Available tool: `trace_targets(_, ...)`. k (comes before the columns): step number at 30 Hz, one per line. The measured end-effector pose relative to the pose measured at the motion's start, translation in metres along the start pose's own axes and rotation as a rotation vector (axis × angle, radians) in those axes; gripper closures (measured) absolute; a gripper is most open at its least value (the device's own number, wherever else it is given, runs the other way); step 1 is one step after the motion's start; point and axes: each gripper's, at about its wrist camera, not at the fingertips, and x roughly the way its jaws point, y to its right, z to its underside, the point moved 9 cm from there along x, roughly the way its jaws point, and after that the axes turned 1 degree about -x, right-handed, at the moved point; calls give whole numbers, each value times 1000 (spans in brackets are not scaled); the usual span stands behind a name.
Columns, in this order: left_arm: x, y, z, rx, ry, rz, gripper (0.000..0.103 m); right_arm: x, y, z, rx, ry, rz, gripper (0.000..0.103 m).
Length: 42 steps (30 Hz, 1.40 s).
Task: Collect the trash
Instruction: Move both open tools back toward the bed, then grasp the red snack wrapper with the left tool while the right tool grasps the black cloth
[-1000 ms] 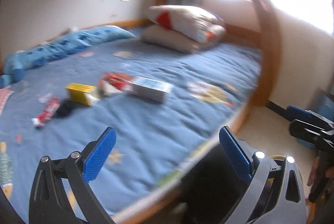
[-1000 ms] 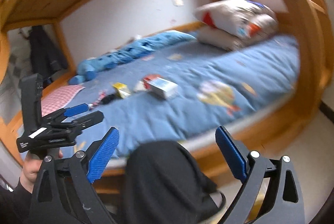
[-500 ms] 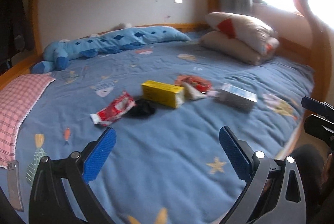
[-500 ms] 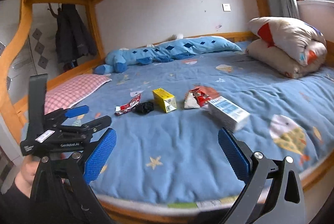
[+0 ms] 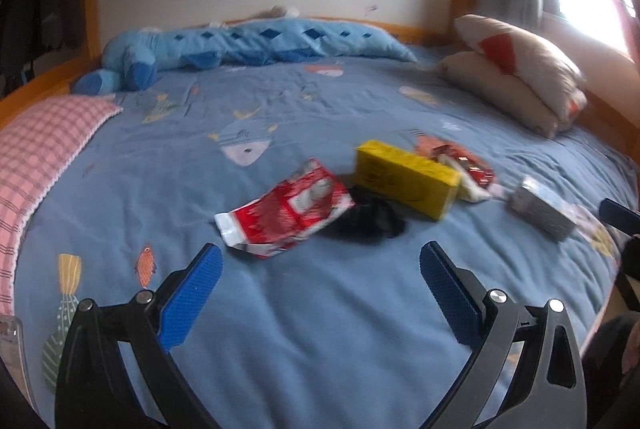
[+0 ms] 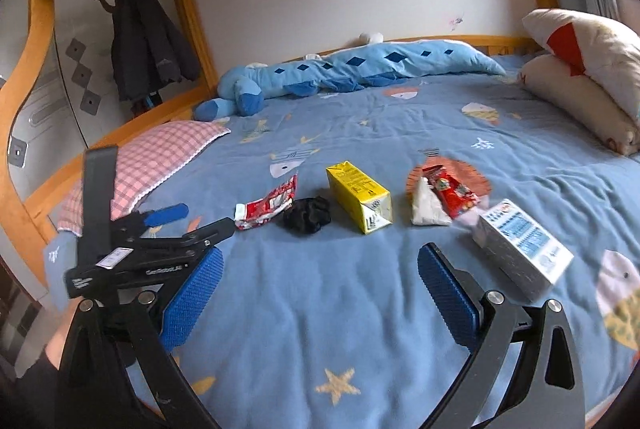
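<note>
Both tools hang spread and empty over the bed. The red snack wrapper [image 5: 286,215] lies just ahead of the left gripper [image 5: 320,265]. Judging by its flatness, pinch its raised edge, not the quilt [image 5: 320,329].

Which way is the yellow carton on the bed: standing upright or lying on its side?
Lying on its side. The yellow carton rests lengthwise on the blue bedspread, its folded end facing the camera.

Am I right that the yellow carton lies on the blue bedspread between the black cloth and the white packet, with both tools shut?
Not quite: both tools are open. The right wrist view shows the yellow carton between the black cloth and the white packet, with the right tool open; the left tool is open too.
</note>
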Motion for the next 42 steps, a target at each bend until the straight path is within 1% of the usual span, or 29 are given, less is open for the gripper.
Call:
trace_targets(2,14,-11,-1,7,-19,-19,4,14,0,0,9,-22,-5,8)
trace_targets(4,31,-21,-2,44,-40,-55,4,26,0,0,19,-45,-12,8)
trace_targets(6,45,-24,-1,64,-68,-46,4,41,0,1,30,-71,-21,8)
trace_targets(9,63,-23,0,81,-100,11,4,56,2,3,41,-99,-23,8)
trace_targets(11,71,-22,-2,102,-96,7,4,64,3,3,49,-112,-29,8)
trace_targets(14,86,-21,-6,137,-92,-18,4,75,6,3,61,-132,-27,8)
trace_targets(16,94,-21,-9,136,-93,-28,4,81,9,2,76,-139,-30,8)
trace_targets(19,111,-26,-9,123,-140,-46,4,89,11,1,90,-156,-33,8)
trace_targets(22,117,-29,-9,107,-157,-38,5,95,9,-1,87,-166,-36,8)
trace_targets(23,117,-28,-10,102,-154,-19,7,96,7,-2,85,-166,-39,8)
trace_targets(24,115,-26,-11,94,-146,24,10,97,6,-3,80,-164,-40,8)
trace_targets(25,114,-24,-10,92,-150,63,15,99,5,-3,76,-164,-41,8)
trace_targets(26,115,-23,-8,95,-160,79,24,101,3,-4,72,-166,-44,8)
trace_targets(27,117,-23,-7,100,-169,77,29,103,2,-5,72,-166,-48,8)
trace_targets(28,120,-22,-4,112,-184,79,45,105,0,-6,72,-166,-57,8)
trace_targets(29,122,-20,-2,125,-196,85,55,106,-1,-6,71,-170,-61,8)
trace_targets(30,122,-18,-1,135,-195,92,56,108,-3,-6,68,-172,-63,8)
trace_targets(31,121,-18,-3,136,-187,94,68,109,-5,-7,66,-170,-66,8)
trace_targets(34,118,-21,-9,106,-174,101,78,114,-11,-7,45,-167,-68,8)
trace_targets(35,118,-23,-10,95,-175,100,80,117,-13,-7,40,-169,-71,8)
trace_targets(38,115,-29,-14,72,-154,96,89,123,-17,-6,33,-176,-72,8)
trace_targets(42,105,-34,-19,39,-131,104,92,132,-25,-7,-2,-182,-78,8)
